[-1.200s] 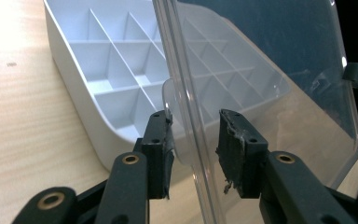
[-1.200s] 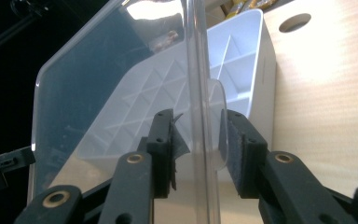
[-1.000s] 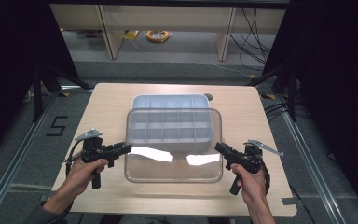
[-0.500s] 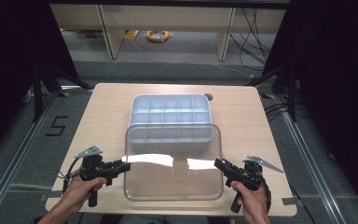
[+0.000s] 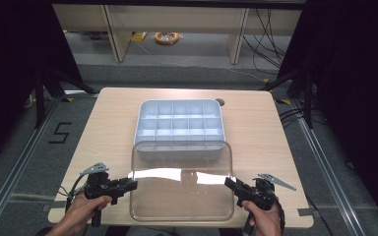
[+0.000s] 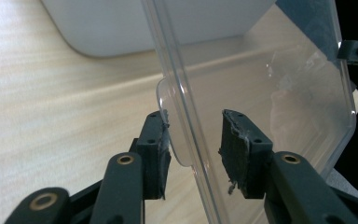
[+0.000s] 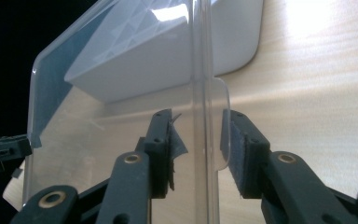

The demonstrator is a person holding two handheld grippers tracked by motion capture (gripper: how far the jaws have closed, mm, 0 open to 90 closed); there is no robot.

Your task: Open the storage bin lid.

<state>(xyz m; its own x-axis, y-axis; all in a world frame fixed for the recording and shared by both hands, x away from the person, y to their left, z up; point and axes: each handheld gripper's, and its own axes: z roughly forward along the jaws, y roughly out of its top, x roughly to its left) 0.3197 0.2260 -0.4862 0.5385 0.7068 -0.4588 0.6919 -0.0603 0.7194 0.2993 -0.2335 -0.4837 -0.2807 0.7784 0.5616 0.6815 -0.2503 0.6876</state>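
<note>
Dark walls stand around a light wooden table (image 5: 108, 123), and we work at its near side. On the table sits a white box with many little compartments (image 5: 179, 123), all of them open to the air. We think the first part of the job is done, because the clear lid (image 5: 182, 196) is off the box. The lid is now near us, between our two hands. Its far edge reaches over the near edge of the box, and we cannot tell if it rests on it.

Our left gripper (image 5: 130, 185) is at the lid's left edge, and our right gripper (image 5: 230, 184) is at its right edge. In the left gripper view and the right gripper view, the jaws sit on both sides of the lid's rim, only a little way apart. We see small gaps between the pads and the plastic, so they look loose and not squeezing.

What seems left is to pull both grippers away and leave the lid where it is.

The lid's long side runs from left to right, the same way as the box's long side. It looks close to flat, with its short sides pointing at our hands.
</note>
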